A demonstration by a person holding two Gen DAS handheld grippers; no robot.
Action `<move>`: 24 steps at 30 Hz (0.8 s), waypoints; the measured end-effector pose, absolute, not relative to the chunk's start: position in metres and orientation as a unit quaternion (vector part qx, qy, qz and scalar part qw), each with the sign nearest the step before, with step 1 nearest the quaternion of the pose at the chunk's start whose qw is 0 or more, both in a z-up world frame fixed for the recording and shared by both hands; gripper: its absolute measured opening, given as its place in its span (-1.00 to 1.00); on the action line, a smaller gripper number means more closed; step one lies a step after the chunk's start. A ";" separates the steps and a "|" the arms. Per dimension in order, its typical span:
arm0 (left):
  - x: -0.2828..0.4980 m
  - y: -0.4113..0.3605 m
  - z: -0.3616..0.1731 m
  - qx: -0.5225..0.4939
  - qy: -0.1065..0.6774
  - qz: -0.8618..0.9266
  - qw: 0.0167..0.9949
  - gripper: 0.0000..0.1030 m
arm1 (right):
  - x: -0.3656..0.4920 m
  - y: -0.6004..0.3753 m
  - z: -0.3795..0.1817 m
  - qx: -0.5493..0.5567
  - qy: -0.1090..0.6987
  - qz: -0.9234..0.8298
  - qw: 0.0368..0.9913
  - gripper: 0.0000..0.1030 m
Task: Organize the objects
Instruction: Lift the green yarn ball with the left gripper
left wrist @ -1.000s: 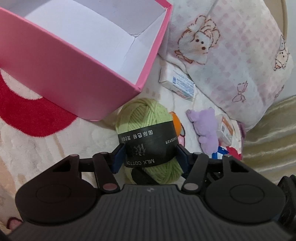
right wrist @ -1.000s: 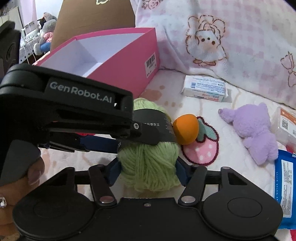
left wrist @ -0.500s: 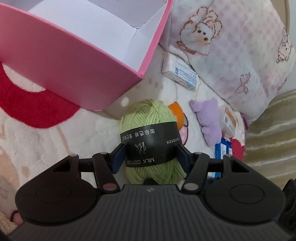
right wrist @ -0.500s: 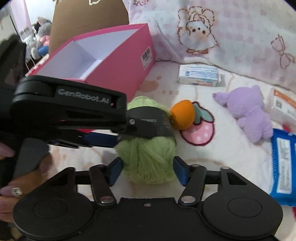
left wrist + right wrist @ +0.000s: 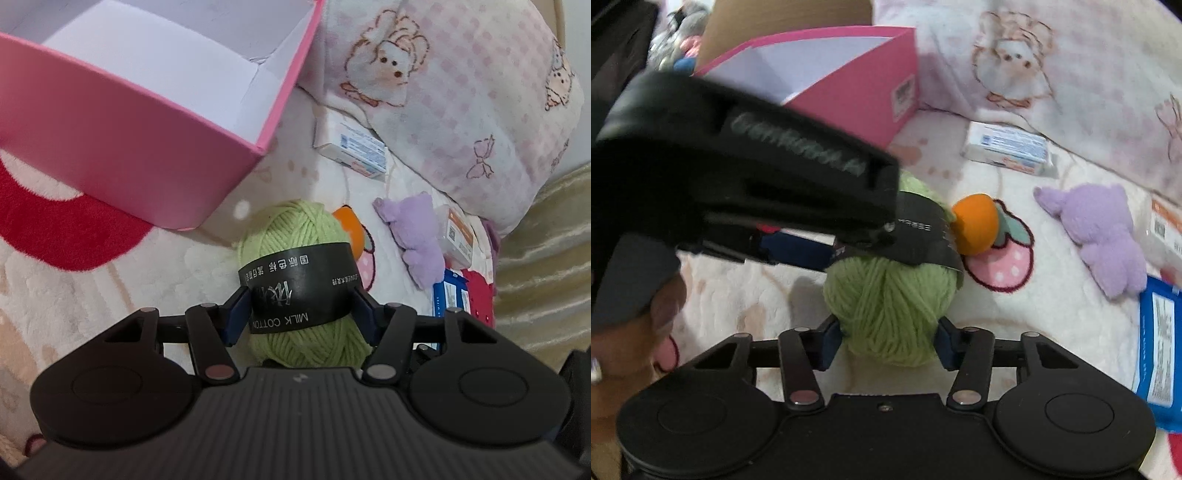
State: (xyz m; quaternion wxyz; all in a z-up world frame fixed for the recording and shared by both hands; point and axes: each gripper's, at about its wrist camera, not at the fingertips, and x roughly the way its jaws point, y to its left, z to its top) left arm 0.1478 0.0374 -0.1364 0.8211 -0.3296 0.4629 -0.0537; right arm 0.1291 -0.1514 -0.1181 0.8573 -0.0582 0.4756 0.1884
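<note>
Bedding point(image 5: 461, 110) printed with pink checks and cartoon animals fills the far right, above a fuzzy cream blanket point(image 5: 74, 295). Far left on it stands an open pink box point(image 5: 122, 155), white inside. Just near its corner sits a green yarn ball point(image 5: 295, 236) with a black paper band. The left gripper point(image 5: 299, 314) pinches the ball across that band, pads against both sides. The right gripper point(image 5: 886, 343) has just been closing around the ball's near end; whether its pads press the yarn I cannot tell. Right of the ball lie a purple plush toy point(image 5: 1104, 236), a white-and-blue packet point(image 5: 1008, 147) and a small orange ball point(image 5: 975, 229).
</note>
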 end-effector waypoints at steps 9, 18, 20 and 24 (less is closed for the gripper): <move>0.139 0.044 -0.122 -0.330 0.449 -0.062 0.828 0.08 | 0.110 -0.144 -0.099 -0.057 0.448 0.209 0.867 -0.03; 0.127 0.037 -0.112 -0.308 0.459 -0.064 0.831 0.06 | 0.095 -0.139 -0.095 -0.069 0.442 0.212 0.869 -0.04; 0.123 0.037 -0.107 -0.303 0.456 -0.066 0.834 0.06 | 0.091 -0.139 -0.092 -0.070 0.435 0.212 0.872 -0.04; 0.118 0.034 -0.100 -0.294 0.459 -0.070 0.835 0.05 | 0.079 -0.138 -0.088 -0.055 0.427 0.195 0.881 -0.04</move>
